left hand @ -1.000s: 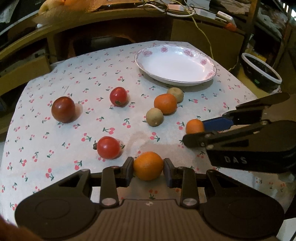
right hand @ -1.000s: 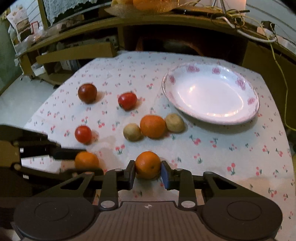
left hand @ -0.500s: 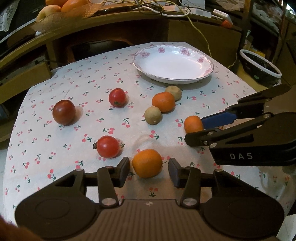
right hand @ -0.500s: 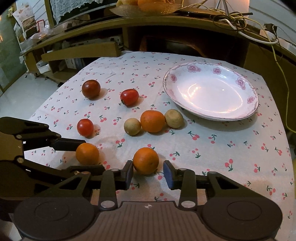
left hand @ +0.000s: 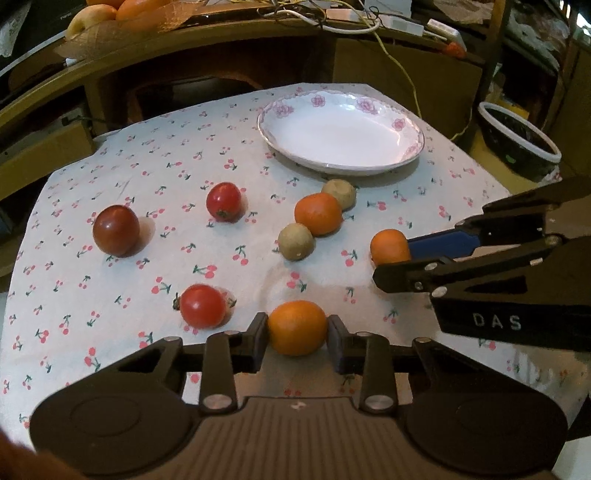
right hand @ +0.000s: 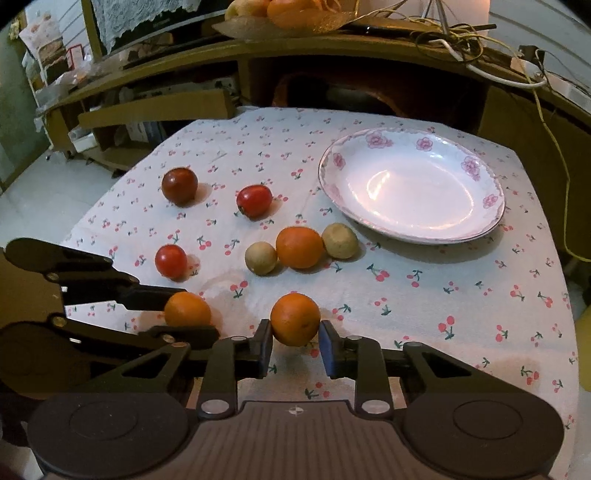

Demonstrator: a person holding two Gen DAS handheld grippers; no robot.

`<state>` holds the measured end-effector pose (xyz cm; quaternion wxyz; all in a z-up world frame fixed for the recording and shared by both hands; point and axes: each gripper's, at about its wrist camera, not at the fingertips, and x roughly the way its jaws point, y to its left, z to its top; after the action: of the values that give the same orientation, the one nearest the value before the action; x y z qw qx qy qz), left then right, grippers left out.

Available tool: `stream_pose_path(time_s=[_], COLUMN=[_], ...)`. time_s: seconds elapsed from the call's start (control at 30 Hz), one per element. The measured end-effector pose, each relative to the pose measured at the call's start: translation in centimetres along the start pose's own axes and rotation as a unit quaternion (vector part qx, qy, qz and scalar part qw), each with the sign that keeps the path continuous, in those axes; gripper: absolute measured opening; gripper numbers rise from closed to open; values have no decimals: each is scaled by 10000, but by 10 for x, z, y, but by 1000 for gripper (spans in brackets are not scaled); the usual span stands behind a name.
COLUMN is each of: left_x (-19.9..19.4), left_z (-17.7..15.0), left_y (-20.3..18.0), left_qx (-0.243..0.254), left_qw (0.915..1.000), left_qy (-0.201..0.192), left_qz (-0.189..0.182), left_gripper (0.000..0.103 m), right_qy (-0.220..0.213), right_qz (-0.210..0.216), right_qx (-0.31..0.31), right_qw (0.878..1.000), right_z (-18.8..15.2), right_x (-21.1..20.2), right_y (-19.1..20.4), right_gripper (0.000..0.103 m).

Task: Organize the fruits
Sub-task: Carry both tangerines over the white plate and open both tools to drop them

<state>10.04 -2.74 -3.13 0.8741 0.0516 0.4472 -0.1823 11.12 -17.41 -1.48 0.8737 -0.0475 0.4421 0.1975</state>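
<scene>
My left gripper (left hand: 297,328) is shut on an orange (left hand: 297,327) at the near edge of the cherry-print tablecloth. My right gripper (right hand: 295,338) is shut on a second orange (right hand: 295,318); this orange also shows in the left wrist view (left hand: 389,246) between the right gripper's fingers. A white flowered plate (right hand: 476,229) lies empty at the far right. A third orange (right hand: 299,247) sits between two brownish round fruits (right hand: 260,257) (right hand: 340,240). Two red tomatoes (right hand: 254,200) (right hand: 170,260) and a dark red one (right hand: 179,185) lie to the left.
A wooden shelf unit with a fruit basket (right hand: 280,14) and cables stands behind the table. A dark bowl with a white rim (left hand: 517,142) sits off the table's right side. The table's edges drop off left and right.
Both grippers were shut on their oranges, opened half a second ago, and have closed on them again. The oranges stay near the same spots on the cloth.
</scene>
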Motion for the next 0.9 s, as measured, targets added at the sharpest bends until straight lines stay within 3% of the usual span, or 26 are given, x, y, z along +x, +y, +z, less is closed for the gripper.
stream_pose_path(time_s=[0.37,0.6,0.9], left_x=[6,14,45], left_z=[32,68,104], left_y=[-4,-6,-11], left_qx=[-11,91,302], left_qw=[9996,9982,9971], left_qy=[-285,-592,-698], left_qz=[-38,9,86], left_gripper=[38,38,38], right_qy=[-123,-415,-524], right_qz=[-104,-334,-618], right_qx=[345,454,609], right_qw=[9993,9975,9948], right_z=[7,29,53], right_x=[-7,-9,7], right_y=[-16,-32,-64], right_gripper=[28,29,29])
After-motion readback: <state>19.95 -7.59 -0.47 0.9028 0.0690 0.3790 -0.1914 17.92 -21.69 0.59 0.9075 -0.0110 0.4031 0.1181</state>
